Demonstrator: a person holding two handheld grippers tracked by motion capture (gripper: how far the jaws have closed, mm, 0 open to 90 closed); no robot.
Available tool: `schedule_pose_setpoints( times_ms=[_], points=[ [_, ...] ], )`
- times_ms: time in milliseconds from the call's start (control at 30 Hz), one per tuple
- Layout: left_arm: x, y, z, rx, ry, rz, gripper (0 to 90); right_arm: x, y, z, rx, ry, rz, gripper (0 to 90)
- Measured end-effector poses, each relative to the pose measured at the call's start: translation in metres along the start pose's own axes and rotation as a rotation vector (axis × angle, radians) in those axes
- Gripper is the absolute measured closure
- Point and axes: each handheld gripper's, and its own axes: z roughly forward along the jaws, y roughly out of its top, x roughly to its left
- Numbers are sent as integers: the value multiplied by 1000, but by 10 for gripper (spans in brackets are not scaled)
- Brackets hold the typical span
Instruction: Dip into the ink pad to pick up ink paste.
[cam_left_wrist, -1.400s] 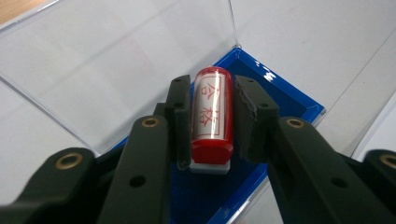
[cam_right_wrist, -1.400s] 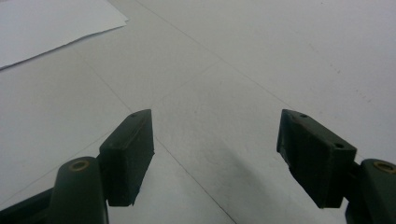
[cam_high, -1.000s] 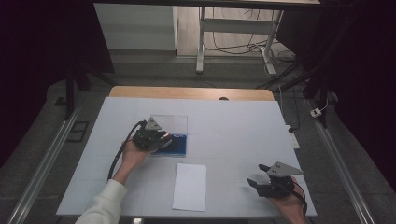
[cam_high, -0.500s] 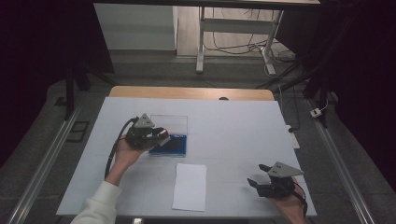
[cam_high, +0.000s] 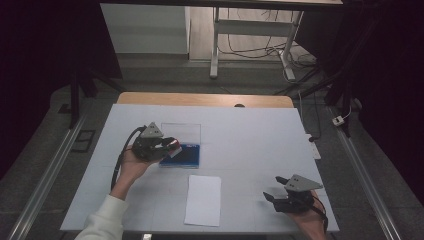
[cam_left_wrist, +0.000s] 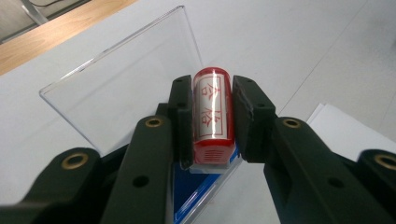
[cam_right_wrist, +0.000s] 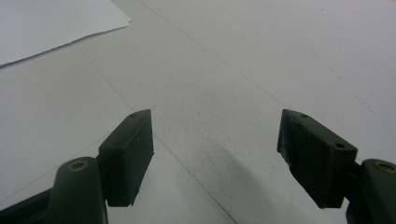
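My left gripper (cam_left_wrist: 212, 112) is shut on a red stamp (cam_left_wrist: 212, 119) with white labels bearing red characters; the pads press its two sides. In the high view the left gripper (cam_high: 169, 146) hovers above a clear plastic case (cam_high: 181, 134) with a blue base (cam_high: 187, 155), its lid standing open behind. The blue base (cam_left_wrist: 198, 191) shows just below the stamp. A white sheet of paper (cam_high: 203, 199) lies nearer the table's front edge. My right gripper (cam_high: 274, 189) rests at the front right, jaws wide apart with nothing between them (cam_right_wrist: 215, 154).
The table top (cam_high: 260, 135) is a pale white surface with a wooden strip (cam_high: 200, 99) along its far edge. Metal rails (cam_high: 45, 170) run along both sides. A corner of the paper (cam_right_wrist: 56, 23) shows up left in the right gripper view.
My left gripper has risen with the red stamp and shifted slightly toward the far side, above the case. The right gripper has stayed where it was.
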Motion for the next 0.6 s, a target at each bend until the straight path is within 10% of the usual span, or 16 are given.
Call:
schedule_pose_setpoints(
  times_ms=[600],
  points=[
    [0,0,17,32,-1,19,706,2,-1,2,11,4,-5,262]
  ],
)
